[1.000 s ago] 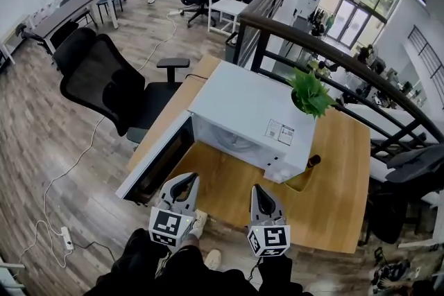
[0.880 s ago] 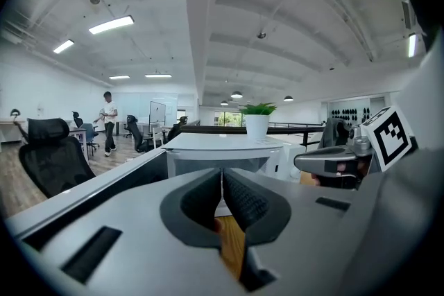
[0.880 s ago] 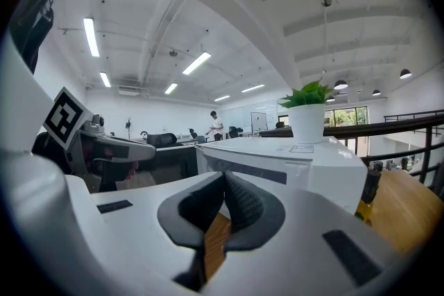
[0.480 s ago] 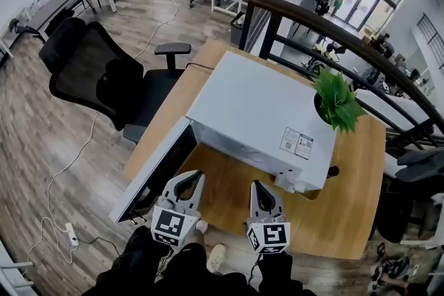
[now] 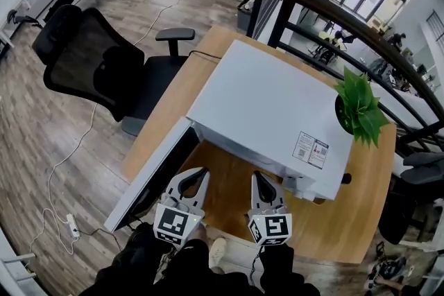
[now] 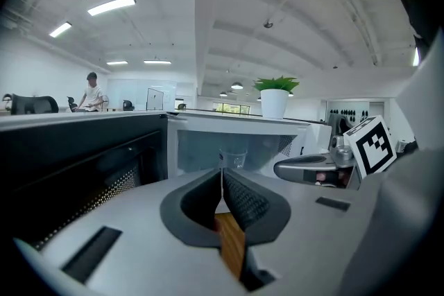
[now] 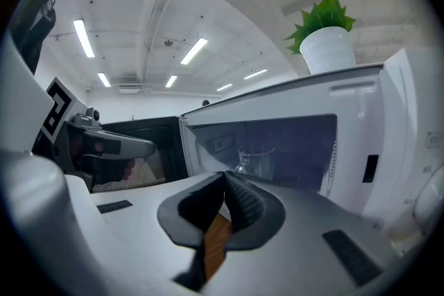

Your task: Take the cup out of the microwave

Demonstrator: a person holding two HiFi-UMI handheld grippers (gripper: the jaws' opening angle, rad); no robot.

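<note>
A clear glass cup (image 7: 254, 159) stands inside the white microwave (image 5: 270, 114), whose door (image 5: 156, 177) hangs open to the left. The same cup (image 6: 233, 157) shows straight beyond my left gripper's tips. My left gripper (image 5: 189, 185) and right gripper (image 5: 264, 185) hover side by side over the wooden table (image 5: 225, 194), in front of the open cavity and short of the cup. Both are shut with nothing between the jaws. The head view does not show the cup.
A green potted plant (image 5: 361, 111) stands on the microwave's far right corner. A black office chair (image 5: 104, 66) sits left of the table, with a cable and power strip (image 5: 71, 225) on the floor. A dark railing (image 5: 333, 17) runs behind the table.
The microwave has drawn nearer and larger in the head view. Both grippers have come lower and closer to the open cavity, still shut and side by side.
</note>
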